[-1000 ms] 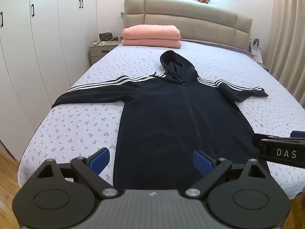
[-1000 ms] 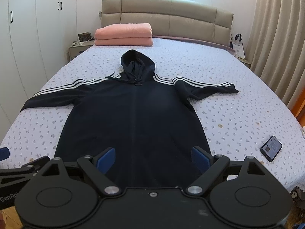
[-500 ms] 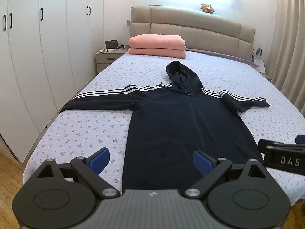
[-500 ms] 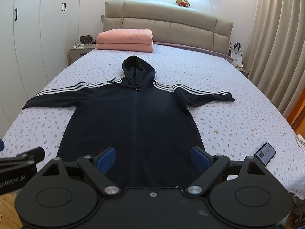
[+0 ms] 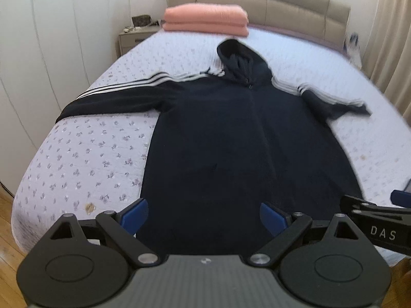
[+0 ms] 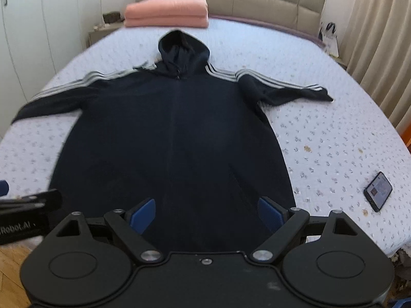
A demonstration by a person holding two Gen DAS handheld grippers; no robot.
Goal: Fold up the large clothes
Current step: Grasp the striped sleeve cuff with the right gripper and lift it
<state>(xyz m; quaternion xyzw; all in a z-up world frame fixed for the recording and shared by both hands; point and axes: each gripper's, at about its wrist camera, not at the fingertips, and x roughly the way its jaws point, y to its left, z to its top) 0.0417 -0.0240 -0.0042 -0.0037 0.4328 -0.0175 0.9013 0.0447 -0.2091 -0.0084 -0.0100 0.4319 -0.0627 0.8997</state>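
Observation:
A dark navy hooded jacket [image 5: 231, 138] with white sleeve stripes lies flat on the bed, sleeves spread, hood towards the headboard; it also shows in the right wrist view [image 6: 174, 133]. My left gripper [image 5: 204, 217] is open and empty above the jacket's hem. My right gripper [image 6: 206, 214] is open and empty, also above the hem. The right gripper shows at the right edge of the left wrist view [image 5: 377, 228]; the left gripper shows at the left edge of the right wrist view [image 6: 25, 210].
The bed [image 5: 84, 154] has a pale floral cover. Folded pink blankets [image 5: 205, 20] lie by the padded headboard [image 6: 257, 0]. A phone [image 6: 378, 191] lies on the bed at the right. White wardrobes [image 5: 38, 38] and a nightstand [image 5: 133, 38] stand left; curtains [image 6: 380, 38] hang right.
Both grippers tilted up and back about half a second ago, then moved down and forward over the bed's foot again. Both stay open; the jacket has not moved.

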